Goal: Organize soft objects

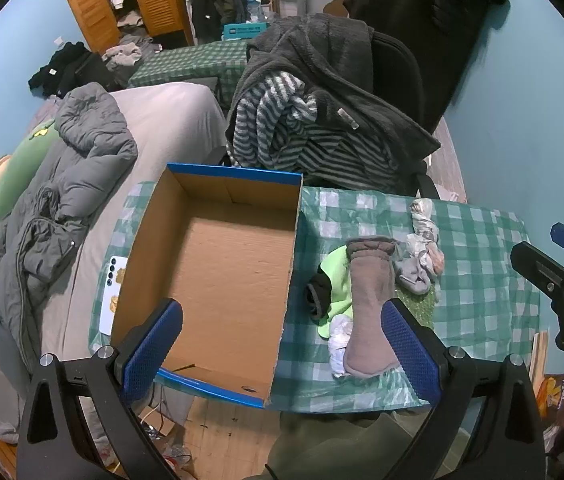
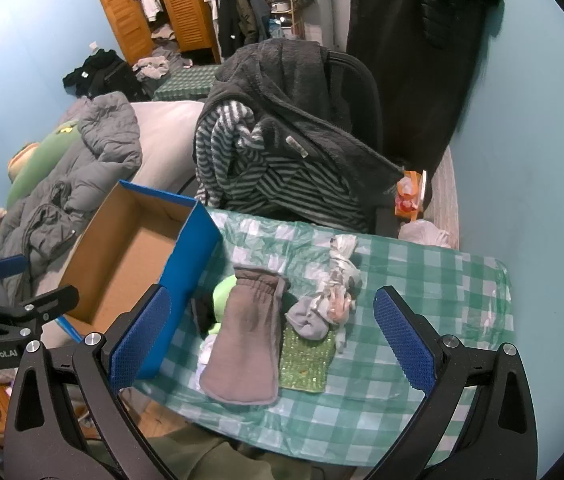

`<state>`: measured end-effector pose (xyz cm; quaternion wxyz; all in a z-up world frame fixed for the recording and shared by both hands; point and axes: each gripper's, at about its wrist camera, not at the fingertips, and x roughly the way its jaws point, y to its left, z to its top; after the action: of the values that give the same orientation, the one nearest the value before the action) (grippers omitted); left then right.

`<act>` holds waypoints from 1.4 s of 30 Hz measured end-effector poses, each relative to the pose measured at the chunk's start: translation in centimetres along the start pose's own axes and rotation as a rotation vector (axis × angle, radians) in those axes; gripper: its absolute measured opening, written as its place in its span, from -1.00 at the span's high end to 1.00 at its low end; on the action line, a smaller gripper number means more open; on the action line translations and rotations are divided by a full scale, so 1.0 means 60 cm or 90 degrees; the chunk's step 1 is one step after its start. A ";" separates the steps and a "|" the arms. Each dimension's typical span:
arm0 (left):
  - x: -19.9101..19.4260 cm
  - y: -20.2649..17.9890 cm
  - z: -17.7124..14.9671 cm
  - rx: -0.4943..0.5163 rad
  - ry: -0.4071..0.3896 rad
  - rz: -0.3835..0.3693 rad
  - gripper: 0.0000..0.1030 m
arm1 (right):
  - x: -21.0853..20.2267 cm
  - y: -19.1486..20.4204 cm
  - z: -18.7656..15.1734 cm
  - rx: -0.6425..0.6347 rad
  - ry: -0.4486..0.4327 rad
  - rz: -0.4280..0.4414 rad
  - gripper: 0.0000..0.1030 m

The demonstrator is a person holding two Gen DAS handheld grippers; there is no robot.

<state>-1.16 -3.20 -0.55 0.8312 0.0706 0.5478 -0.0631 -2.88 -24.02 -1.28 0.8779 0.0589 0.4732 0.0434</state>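
Both pairs of blue-padded fingers stood spread wide with nothing between them. We held the left gripper (image 1: 282, 344) above the near edge of the table covered in a green-and-white checked plastic cloth (image 1: 477, 240), its left finger (image 1: 150, 352) over the near left corner of the open cardboard box with blue outer walls (image 1: 218, 264) and its right finger (image 1: 411, 352) beside the heap of soft items. The right gripper (image 2: 270, 340) hovered over that heap, one finger (image 2: 140, 336) in front of the box's blue side wall, the other (image 2: 403, 336) over bare cloth.

We noted the box interior as holding no soft items. The heap lay on the cloth just right of the box: a grey-brown fabric mitten with gathered cuff (image 2: 246, 340) on top, a lime-green cloth (image 1: 333, 280) and a black item (image 1: 315, 292) under its left side, a white crumpled piece (image 1: 339, 340) near its lower end, a grey sock (image 2: 307, 320) and a twisted pale printed cloth (image 2: 339, 276) to its right, and a green beaded pad (image 2: 303, 360) beneath the sock.

A white phone (image 1: 112, 296) lay left of the box.
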 end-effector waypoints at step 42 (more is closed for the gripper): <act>0.153 -0.110 0.022 0.052 0.101 -0.035 -0.96 | 0.139 -0.154 0.013 0.019 0.118 -0.015 -0.96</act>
<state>2.42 -10.16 -8.80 0.7795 0.0943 0.6107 -0.1027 2.52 -32.13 -9.10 0.8297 0.0623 0.5538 0.0315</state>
